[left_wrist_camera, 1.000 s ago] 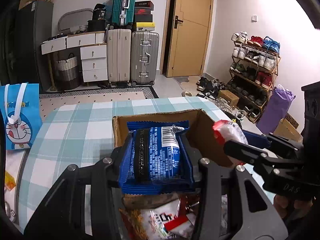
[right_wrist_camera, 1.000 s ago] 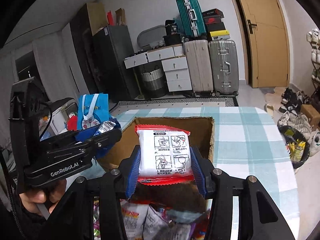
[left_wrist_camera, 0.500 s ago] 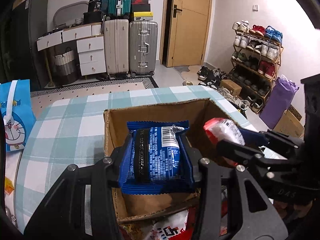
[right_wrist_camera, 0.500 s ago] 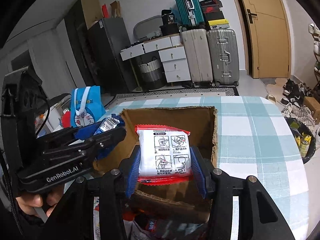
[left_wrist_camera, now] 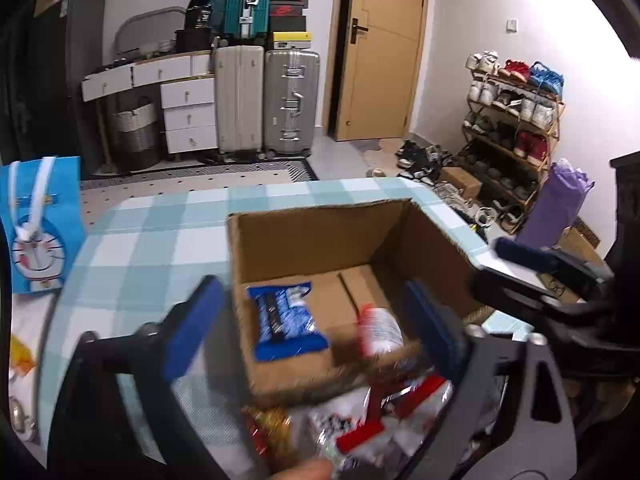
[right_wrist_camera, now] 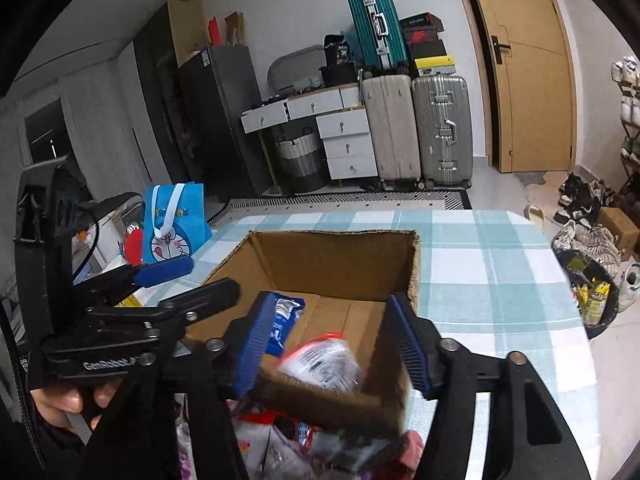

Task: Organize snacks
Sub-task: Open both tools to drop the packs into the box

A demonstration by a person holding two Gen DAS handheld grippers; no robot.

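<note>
- Left gripper (left_wrist_camera: 316, 324): jaws spread wide and just opened, nothing pinched. Blue snack packet (left_wrist_camera: 286, 322) lies flat on the floor of the cardboard box (left_wrist_camera: 320, 236), toward the left wall, clear of both pads.
- Right gripper (right_wrist_camera: 334, 346): jaws part-way spread and just opening. White-and-red snack packet (right_wrist_camera: 322, 364) sits between them but touches neither pad; it is motion-blurred, so likely dropping or only just landed near the box's front wall.
- Same white-and-red packet appears in the left wrist view (left_wrist_camera: 378, 334), beside the blue one, right of the box floor seam.
- Box stands on the checked tablecloth (right_wrist_camera: 496, 264); its front edge is blurred. A loose snack pile (left_wrist_camera: 360, 428) lies on the near side of the box, outside it.
- Risk 1: white-and-red packet is close to the front wall. If it lands on edge it may lean on the rim or tip back onto the pile.
- Risk 2: both grippers hang over the same opening, side by side. Withdrawing together could knock finger against finger, or clip the front wall and shift the light box.
- Risk 3: spread left pads reach past the left wall; a downward move could catch the rim.
- Judgement: two packets in, pile remaining; task early.
</note>
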